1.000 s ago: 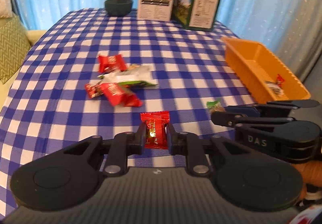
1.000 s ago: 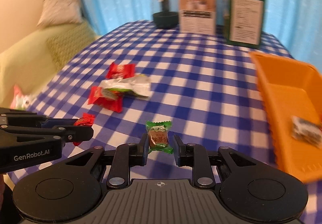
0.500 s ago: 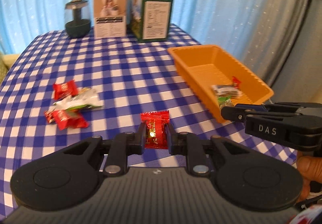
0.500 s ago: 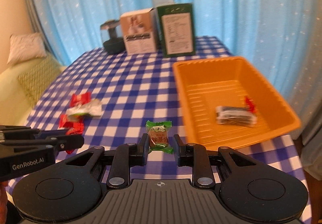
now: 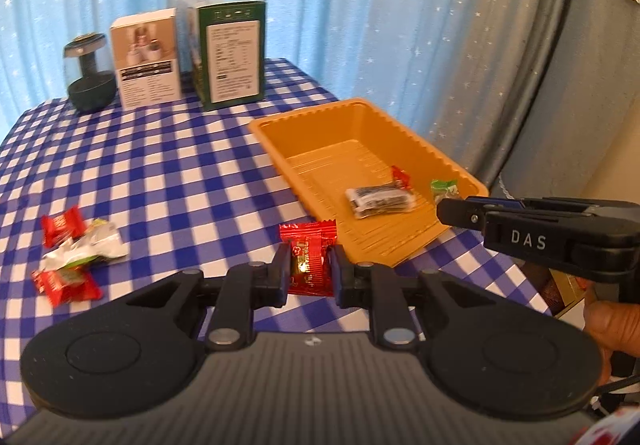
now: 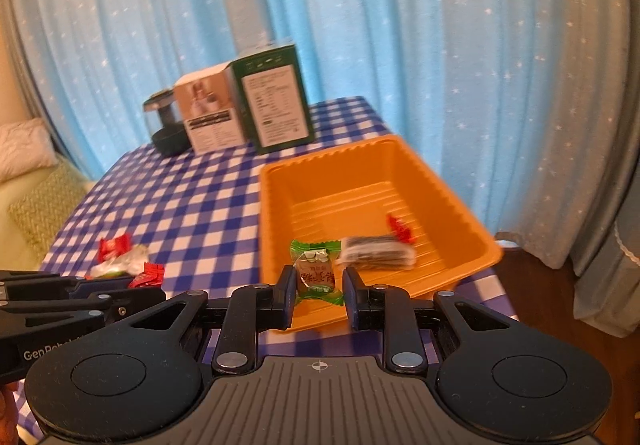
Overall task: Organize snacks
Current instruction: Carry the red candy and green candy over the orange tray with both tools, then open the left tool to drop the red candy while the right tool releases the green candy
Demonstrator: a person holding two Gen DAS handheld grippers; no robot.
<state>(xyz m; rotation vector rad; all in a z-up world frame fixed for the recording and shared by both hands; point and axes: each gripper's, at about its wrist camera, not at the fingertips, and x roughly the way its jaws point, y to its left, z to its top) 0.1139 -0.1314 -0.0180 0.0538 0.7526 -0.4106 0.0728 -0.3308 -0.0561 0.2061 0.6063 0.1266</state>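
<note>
My left gripper (image 5: 308, 272) is shut on a red wrapped candy (image 5: 308, 257), held above the checked cloth just left of the orange tray (image 5: 280, 133). My right gripper (image 6: 317, 287) is shut on a green wrapped candy (image 6: 316, 273) and holds it over the tray's (image 6: 272, 205) near left corner. In the tray lie a dark striped snack packet (image 5: 380, 199) and a small red candy (image 5: 401, 177). Loose red candies (image 5: 62, 225) and a white-green wrapper (image 5: 86, 249) lie on the cloth at left.
Two upright boxes, white (image 5: 146, 59) and green (image 5: 228, 53), and a dark jar (image 5: 89, 75) stand at the table's far edge. Blue curtains hang behind. The table edge falls off just right of the tray. A sofa with cushions (image 6: 24, 185) is at left.
Both grippers have swung right toward the orange tray, each still holding its candy. The right gripper now hangs over the tray's near corner; the loose candies have fallen away to the left.
</note>
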